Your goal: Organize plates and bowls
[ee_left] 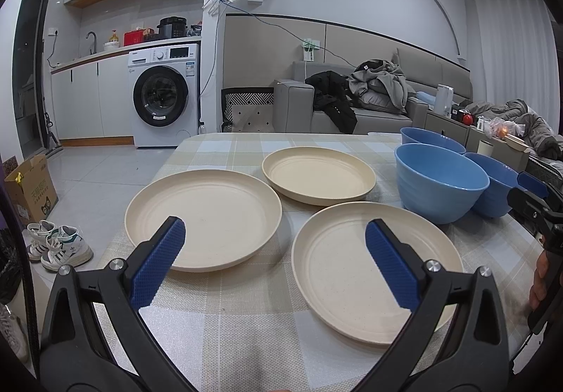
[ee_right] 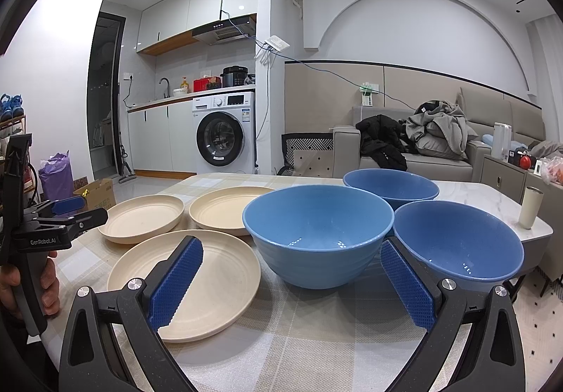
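Note:
Three cream plates lie apart on the checked tablecloth: a left plate (ee_left: 204,219), a far plate (ee_left: 318,175) and a near plate (ee_left: 348,272). Three blue bowls stand at the right: a near bowl (ee_left: 440,181), a far bowl (ee_left: 431,140) and a right bowl (ee_left: 494,188). My left gripper (ee_left: 274,237) is open and empty above the table, between the left and near plates. My right gripper (ee_right: 292,262) is open and empty just in front of the near bowl (ee_right: 316,233), with the right bowl (ee_right: 457,241) behind its right finger.
The tablecloth (ee_left: 253,328) covers a marble table whose right corner holds a pale cup (ee_right: 530,207). A sofa with clothes (ee_left: 373,89) stands behind the table. A washing machine (ee_left: 163,95), shoes (ee_left: 59,244) and a cardboard box (ee_left: 30,188) are at the left.

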Motion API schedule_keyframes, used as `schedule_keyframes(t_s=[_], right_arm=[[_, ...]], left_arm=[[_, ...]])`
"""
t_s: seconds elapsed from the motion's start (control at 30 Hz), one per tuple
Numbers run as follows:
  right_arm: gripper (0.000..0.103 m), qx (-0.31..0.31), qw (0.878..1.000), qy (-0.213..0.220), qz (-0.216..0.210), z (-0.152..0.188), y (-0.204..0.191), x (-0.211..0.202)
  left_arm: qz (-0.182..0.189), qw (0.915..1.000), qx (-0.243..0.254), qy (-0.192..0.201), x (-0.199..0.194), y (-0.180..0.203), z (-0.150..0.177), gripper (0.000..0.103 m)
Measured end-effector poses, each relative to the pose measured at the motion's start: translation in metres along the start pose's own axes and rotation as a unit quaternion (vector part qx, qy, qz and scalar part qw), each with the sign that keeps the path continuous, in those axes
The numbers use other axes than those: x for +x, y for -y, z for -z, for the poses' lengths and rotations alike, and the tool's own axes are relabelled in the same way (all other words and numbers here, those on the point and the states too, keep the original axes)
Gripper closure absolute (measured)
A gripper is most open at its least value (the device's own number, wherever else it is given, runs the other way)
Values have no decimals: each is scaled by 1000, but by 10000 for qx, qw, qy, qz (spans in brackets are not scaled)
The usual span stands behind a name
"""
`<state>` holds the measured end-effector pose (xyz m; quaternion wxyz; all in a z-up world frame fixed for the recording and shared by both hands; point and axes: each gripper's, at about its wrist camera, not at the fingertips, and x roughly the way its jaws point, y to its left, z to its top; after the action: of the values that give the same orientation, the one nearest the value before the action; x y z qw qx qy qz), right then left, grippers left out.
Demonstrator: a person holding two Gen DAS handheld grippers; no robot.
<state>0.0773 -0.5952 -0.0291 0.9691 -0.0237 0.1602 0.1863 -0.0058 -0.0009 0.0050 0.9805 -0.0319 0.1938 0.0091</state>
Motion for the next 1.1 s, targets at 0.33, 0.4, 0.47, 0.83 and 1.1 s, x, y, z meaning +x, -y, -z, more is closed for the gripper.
schedule_keyframes(t_s=[0.33, 0.4, 0.47, 0.83, 1.1], right_arm=[[0, 124, 9998, -119, 46, 4, 1, 5], [0, 134, 9997, -169, 68, 5, 0, 8], [0, 134, 9996, -215, 133, 4, 1, 10], [0, 218, 9983, -529, -61, -9, -14, 12], [0, 232, 9967, -617, -476, -32, -33, 6]], left_arm=[[-99, 9999, -41, -25, 3, -4, 1, 1], [-151, 9998, -71, -51, 5, -5, 2, 1], [-202, 9997, -132, -68, 5, -8, 2, 1], [-209, 9987, -432, -171, -3, -21, -12, 1], [-342, 9972, -608, -253, -25, -35, -34, 1]])
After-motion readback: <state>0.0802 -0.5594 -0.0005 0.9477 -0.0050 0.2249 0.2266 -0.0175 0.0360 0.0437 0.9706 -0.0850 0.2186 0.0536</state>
